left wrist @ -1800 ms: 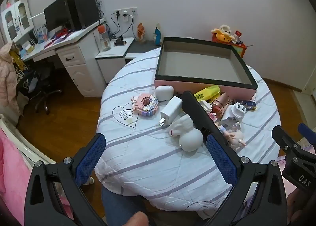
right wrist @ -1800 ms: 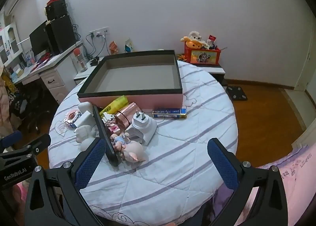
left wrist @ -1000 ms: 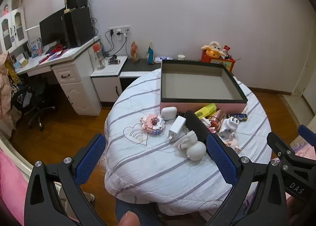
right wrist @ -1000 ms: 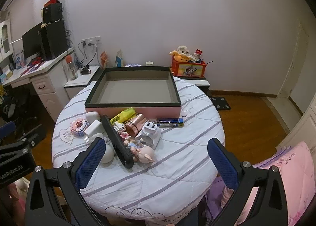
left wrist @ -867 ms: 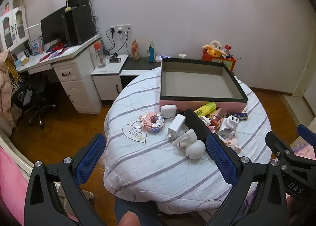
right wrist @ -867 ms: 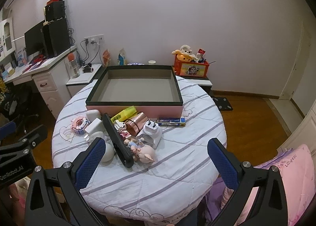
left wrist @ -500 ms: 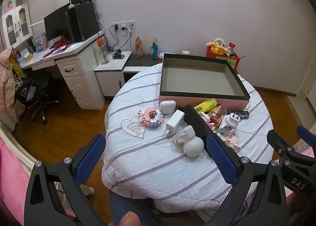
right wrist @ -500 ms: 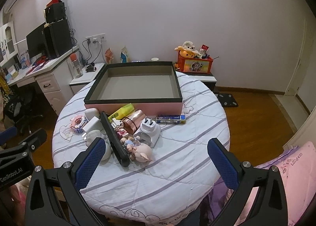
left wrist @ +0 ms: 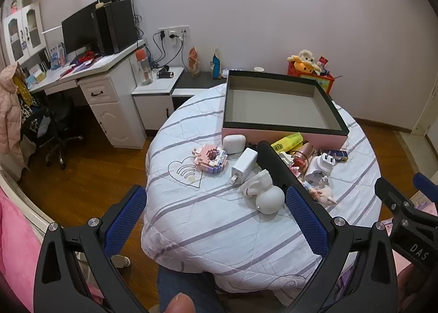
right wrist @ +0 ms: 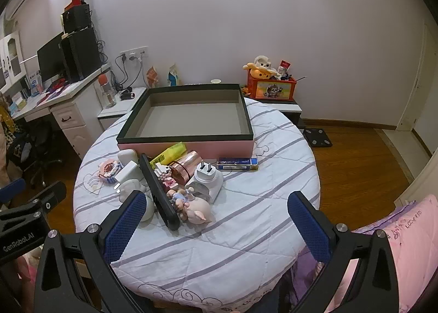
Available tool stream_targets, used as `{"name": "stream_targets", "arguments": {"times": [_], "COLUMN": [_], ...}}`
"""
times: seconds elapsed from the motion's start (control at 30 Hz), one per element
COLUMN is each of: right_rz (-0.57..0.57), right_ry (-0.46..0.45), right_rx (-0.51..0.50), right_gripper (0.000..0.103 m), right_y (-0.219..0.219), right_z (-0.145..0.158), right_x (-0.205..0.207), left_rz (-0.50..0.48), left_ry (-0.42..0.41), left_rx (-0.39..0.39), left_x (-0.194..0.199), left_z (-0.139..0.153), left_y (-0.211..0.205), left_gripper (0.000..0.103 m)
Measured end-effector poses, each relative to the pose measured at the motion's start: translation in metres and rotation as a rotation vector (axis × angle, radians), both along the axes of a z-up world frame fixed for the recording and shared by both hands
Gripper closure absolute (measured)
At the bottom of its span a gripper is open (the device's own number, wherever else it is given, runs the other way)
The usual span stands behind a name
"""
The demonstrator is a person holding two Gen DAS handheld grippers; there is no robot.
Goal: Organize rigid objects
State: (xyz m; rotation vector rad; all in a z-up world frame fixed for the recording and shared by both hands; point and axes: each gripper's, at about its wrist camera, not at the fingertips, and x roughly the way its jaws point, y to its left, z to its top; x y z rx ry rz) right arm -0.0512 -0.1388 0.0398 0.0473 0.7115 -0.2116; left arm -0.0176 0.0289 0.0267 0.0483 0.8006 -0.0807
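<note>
An empty pink box with a dark rim (left wrist: 282,128) (right wrist: 186,146) stands at the far side of a round table. In front of it lie a white case (left wrist: 233,143), a pink block toy (left wrist: 210,158), a white charger (left wrist: 244,162), a white rabbit figure (left wrist: 264,189), a black bar (right wrist: 157,189), a yellow tube (right wrist: 171,155), a copper cylinder (right wrist: 186,168), a white plug adapter (right wrist: 205,178), a blue tin (right wrist: 237,163) and a pig figurine (right wrist: 195,207). My left gripper (left wrist: 216,220) and right gripper (right wrist: 215,224) are open, empty, above the near table edge.
The table wears a white striped quilted cloth (right wrist: 246,230). A white desk with monitor (left wrist: 82,72) and a black office chair (left wrist: 52,132) stand to the left. An orange toy box (right wrist: 271,88) sits behind the table. A pink blanket (right wrist: 397,244) lies at right.
Both grippers drew back and rose from the table, then came a little closer again. The objects have not moved, and both grippers stayed open.
</note>
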Motion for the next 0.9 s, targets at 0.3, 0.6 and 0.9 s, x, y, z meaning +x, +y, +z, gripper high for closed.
{"name": "stream_targets", "arguments": {"times": [0.3, 0.6, 0.9], "right_rz": [0.018, 0.000, -0.001], "right_ry": [0.010, 0.026, 0.047], "right_rx": [-0.001, 0.009, 0.014], "right_gripper": [0.000, 0.000, 0.000], "right_y": [0.002, -0.007, -0.010], "right_z": [-0.002, -0.009, -0.015], "right_x": [0.003, 0.007, 0.013], "left_rz": [0.013, 0.023, 0.004], "left_ry": [0.007, 0.010, 0.006], "left_rx": [-0.005, -0.017, -0.025], "left_x": [0.003, 0.007, 0.011], "left_z": [-0.005, -0.015, -0.019], "left_y": [0.006, 0.016, 0.014], "left_gripper": [0.000, 0.000, 0.000]}}
